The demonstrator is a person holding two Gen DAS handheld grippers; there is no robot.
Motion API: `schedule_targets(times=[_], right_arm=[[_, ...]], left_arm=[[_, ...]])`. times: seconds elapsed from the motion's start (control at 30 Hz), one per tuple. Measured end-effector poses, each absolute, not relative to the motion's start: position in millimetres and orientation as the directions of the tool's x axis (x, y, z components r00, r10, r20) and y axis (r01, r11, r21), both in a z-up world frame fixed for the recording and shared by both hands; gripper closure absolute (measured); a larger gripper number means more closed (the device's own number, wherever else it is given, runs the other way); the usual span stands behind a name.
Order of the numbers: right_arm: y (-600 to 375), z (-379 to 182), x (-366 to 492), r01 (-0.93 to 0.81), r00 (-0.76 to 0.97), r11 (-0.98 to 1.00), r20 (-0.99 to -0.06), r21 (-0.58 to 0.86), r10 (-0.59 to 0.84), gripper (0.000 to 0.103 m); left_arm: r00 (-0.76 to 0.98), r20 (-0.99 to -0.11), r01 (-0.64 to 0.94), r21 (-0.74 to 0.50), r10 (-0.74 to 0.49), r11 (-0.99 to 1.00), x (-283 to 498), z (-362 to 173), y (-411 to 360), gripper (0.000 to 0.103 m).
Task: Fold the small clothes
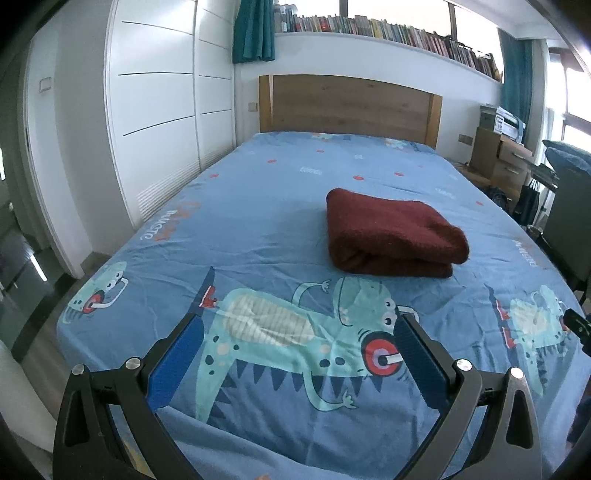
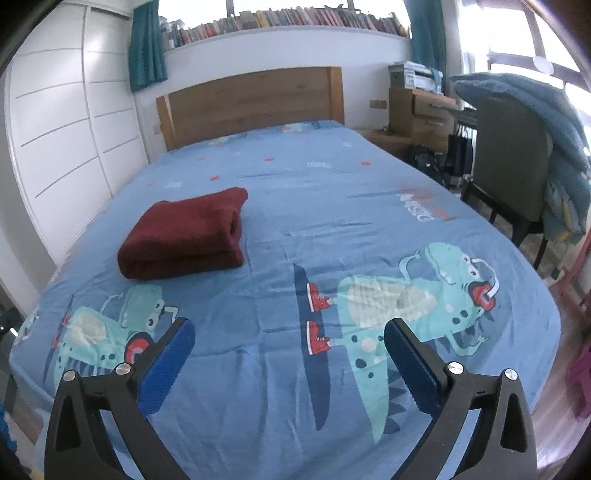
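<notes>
the folded maroon garment [image 1: 393,236] lies on the bed well beyond both wide-spread, empty tools [image 1: 299,332] [image 2: 290,334].

Home bedroom, bed [image 1: 258,206] with blue cartoon dinosaur sheet, wooden headboard [image 1: 347,105], white built-in wardrobe [image 1: 159,110], long shelf of books [image 1: 388,31] under window, teal curtains [image 2: 147,48], wooden drawer unit [image 2: 421,114], chair [image 2: 513,162] draped with bedding

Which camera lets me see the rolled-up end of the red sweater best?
The right wrist view: the dark red sweater shows its layered end there, facing the camera. The left wrist view shows the sweater larger, but mostly its top and a rounded fold.
</notes>
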State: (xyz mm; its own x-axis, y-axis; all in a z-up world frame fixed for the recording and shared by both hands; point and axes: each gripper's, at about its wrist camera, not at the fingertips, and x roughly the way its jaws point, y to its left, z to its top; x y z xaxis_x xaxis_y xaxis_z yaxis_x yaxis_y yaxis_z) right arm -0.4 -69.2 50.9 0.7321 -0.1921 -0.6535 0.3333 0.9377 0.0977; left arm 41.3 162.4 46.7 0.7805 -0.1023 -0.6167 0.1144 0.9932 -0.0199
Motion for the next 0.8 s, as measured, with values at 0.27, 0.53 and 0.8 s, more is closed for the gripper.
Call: schedule_targets(times=[0.27, 0.53, 0.8], right_arm=[[-51.0, 63.9, -10.1, 0.330, 0.752, 0.943, -0.618, 0.048, -0.231, 0.000], [-43.4, 74.4, -19.0, 0.345, 0.764, 0.938, -0.586, 0.018, -0.270, 0.000], [-46.7, 77.9, -19.7, 0.354, 0.766, 0.935, -0.576, 0.009, -0.285, 0.000]], left_arm=[[0.783, -0.616, 0.087, -0.025, -0.084, 0.996, 33.9, 47.5, 165.3, 0.002], [0.780, -0.622, 0.061, -0.029, -0.066, 0.998, 34.3, 45.0, 163.7, 0.002], [0.783, -0.620, 0.056, -0.020, -0.056, 0.998, 33.8, 44.0, 161.5, 0.002]])
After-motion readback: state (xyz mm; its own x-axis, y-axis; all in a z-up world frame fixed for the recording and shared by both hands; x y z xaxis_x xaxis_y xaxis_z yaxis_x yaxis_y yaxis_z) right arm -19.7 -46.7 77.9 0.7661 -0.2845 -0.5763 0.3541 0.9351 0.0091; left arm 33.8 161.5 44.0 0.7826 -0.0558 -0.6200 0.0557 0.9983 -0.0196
